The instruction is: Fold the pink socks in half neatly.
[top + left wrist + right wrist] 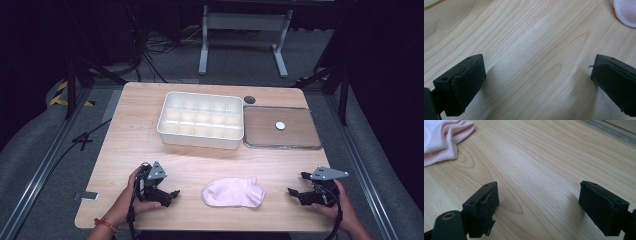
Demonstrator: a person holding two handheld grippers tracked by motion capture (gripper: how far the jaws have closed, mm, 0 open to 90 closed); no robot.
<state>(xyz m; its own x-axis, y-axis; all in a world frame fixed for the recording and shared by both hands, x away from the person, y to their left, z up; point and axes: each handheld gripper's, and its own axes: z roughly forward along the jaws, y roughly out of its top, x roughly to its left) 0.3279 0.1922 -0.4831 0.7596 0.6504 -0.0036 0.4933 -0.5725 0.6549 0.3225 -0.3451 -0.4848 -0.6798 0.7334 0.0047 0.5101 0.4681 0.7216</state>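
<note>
Pale wood table [125, 150] carries the left gripper [172, 194], jaws spread wide and empty, then a pink sock [233, 192] lying flat between it and the right gripper [295, 193], likewise agape, with a white tray [201, 120] beyond both.

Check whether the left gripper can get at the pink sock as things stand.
Probably yes. The left gripper rests open on the table, jaws pointing toward the pink sock, with bare wood between them and nothing in the way.
</note>
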